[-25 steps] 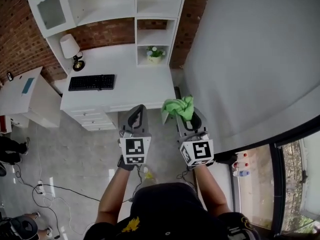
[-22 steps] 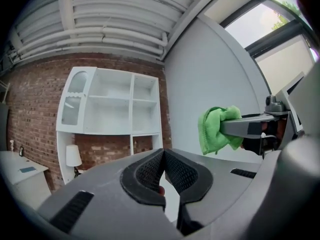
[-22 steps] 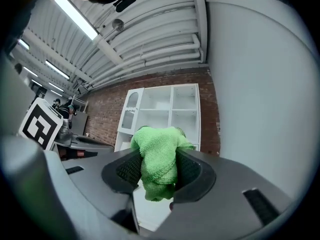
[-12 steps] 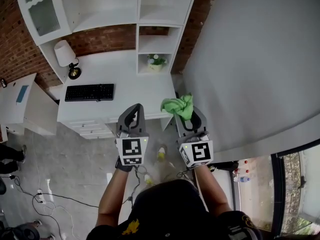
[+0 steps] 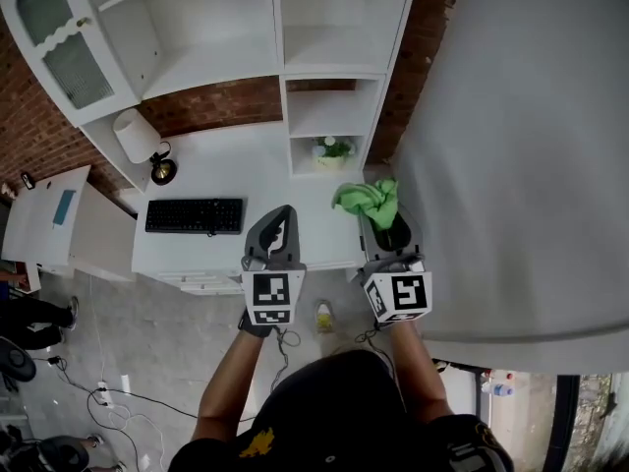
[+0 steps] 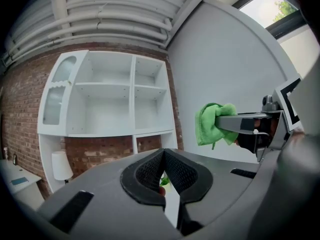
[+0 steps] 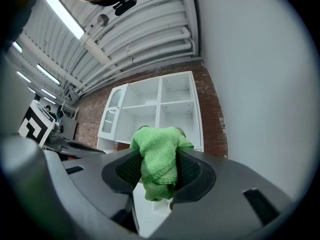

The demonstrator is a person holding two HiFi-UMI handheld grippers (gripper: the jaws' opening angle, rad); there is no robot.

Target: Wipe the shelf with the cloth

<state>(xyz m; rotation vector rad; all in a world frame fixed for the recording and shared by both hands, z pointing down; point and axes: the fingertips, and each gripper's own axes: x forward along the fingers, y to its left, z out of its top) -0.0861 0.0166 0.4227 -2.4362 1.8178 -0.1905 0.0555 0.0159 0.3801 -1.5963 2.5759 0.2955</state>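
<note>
A bunched green cloth [image 5: 369,201] [image 7: 159,160] [image 6: 214,124] is pinched in my right gripper [image 5: 385,216] [image 7: 159,169], whose jaws are shut on it. My left gripper [image 5: 277,226] [image 6: 164,171] is held beside it, jaws shut with nothing between them. Both point at a white shelf unit [image 5: 295,47] [image 6: 107,104] [image 7: 160,109] on a red brick wall, with open compartments above a white desk [image 5: 246,190]. The cloth hangs over the desk's right end, apart from the shelves.
On the desk lie a black keyboard [image 5: 195,215], a white lamp [image 5: 138,138] and a small potted plant [image 5: 332,149] in a low cubby. A glass-fronted cabinet door [image 5: 59,47] is at the left. A large grey wall [image 5: 521,136] stands right. Cables lie on the floor [image 5: 108,401].
The view has closed in on the shelf unit and tilted up; more upper compartments show. Both grippers have moved forward together, the right one still holding the cloth.
</note>
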